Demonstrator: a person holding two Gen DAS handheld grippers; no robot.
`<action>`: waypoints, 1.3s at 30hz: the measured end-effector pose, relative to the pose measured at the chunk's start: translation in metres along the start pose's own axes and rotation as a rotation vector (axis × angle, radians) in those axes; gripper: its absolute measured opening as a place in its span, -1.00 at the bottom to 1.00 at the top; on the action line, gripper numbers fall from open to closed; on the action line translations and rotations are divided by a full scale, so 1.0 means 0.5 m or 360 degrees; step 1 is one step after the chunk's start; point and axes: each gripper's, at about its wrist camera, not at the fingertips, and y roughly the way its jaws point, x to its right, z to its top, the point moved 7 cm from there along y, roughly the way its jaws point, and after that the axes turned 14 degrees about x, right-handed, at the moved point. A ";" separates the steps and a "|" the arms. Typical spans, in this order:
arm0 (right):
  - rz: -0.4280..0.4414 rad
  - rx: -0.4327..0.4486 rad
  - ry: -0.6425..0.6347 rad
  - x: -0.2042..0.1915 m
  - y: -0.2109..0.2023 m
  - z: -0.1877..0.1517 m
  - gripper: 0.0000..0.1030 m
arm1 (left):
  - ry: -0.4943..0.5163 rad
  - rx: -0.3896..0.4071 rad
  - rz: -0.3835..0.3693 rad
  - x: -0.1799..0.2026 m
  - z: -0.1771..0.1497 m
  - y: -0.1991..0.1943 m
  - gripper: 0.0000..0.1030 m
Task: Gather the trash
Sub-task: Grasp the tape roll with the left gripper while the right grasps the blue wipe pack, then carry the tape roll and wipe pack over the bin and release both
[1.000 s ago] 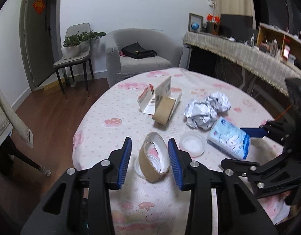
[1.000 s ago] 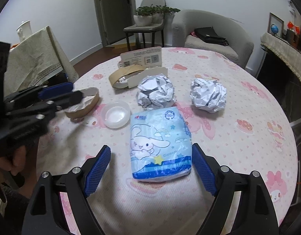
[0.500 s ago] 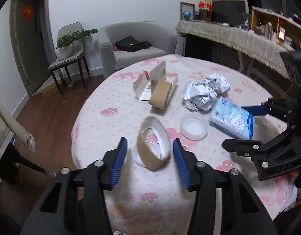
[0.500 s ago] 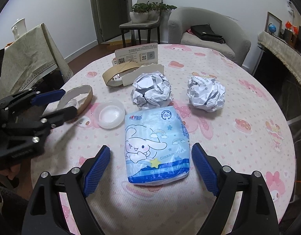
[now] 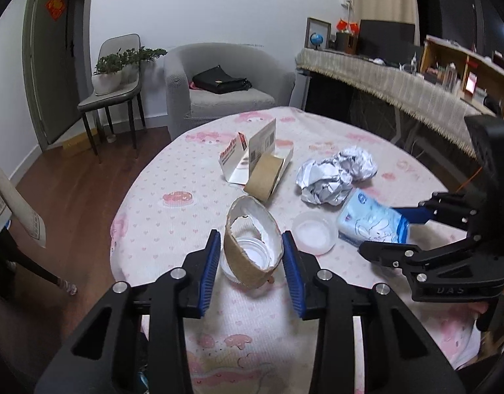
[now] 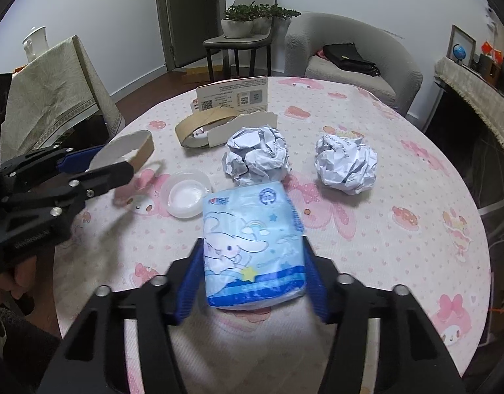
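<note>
Pink hearts and bunnies covered the cloth on the round table, and a grey armchair stood behind it.

From the left wrist, the left gripper had its blue pads on both sides of a torn brown paper ring. The jaws were closing, and the pads looked to be touching the ring's sides. A small clear lid lay inside the ring. Just right of the ring sat a round white dish. Behind the ring lay a second brown ring against a white card box. Right of that box sat a crumpled paper ball. The right gripper reached in from the right at a blue tissue pack.

From the right wrist, the right gripper was closing on the tissue pack. Its blue pads pressed the pack's two sides, though that part was blurry. Behind the pack sat one paper ball, and a second paper ball sat to the right of it. The white dish lay just left of the pack. Further left, the left gripper held the brown ring up off the cloth. A hand showed below it.
</note>
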 end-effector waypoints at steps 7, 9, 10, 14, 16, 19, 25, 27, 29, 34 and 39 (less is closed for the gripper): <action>0.0010 0.0035 0.0004 -0.013 -0.025 0.015 -0.07 | -0.0098 -0.0032 -0.0030 -0.012 -0.010 -0.010 -0.22; 0.0025 0.0050 0.0013 -0.019 -0.033 0.020 -0.07 | -0.0114 -0.0035 -0.0032 -0.015 -0.012 -0.013 -0.22; 0.0034 0.0057 0.0015 -0.023 -0.035 0.023 -0.08 | -0.0129 -0.0035 -0.0037 -0.017 -0.012 -0.015 -0.22; 0.0059 0.0088 0.0029 -0.040 -0.042 0.036 -0.08 | -0.0127 -0.0031 -0.0037 -0.023 -0.016 -0.024 -0.22; 0.0072 0.0102 0.0021 -0.051 -0.043 0.042 -0.08 | -0.0128 -0.0035 -0.0031 -0.029 -0.019 -0.028 -0.22; 0.0084 0.0102 0.0015 -0.066 -0.037 0.047 -0.08 | -0.0159 -0.0042 -0.0054 -0.037 -0.023 -0.034 -0.23; 0.0119 0.0115 0.0008 -0.102 -0.021 0.060 -0.08 | -0.0151 -0.0033 -0.0049 -0.057 -0.030 -0.055 -0.27; 0.0130 0.0118 -0.0002 -0.116 -0.015 0.066 -0.08 | -0.0158 -0.0032 -0.0043 -0.066 -0.032 -0.060 -0.27; 0.0133 0.0125 -0.0017 -0.131 -0.009 0.070 -0.08 | -0.0169 -0.0034 -0.0049 -0.075 -0.036 -0.066 -0.28; 0.0146 0.0103 -0.0024 -0.157 0.012 0.070 -0.08 | -0.0229 -0.0016 -0.0059 -0.098 -0.033 -0.083 -0.28; 0.0169 0.0109 -0.0035 -0.188 0.020 0.082 -0.08 | -0.0243 -0.0002 -0.0020 -0.130 -0.031 -0.103 -0.28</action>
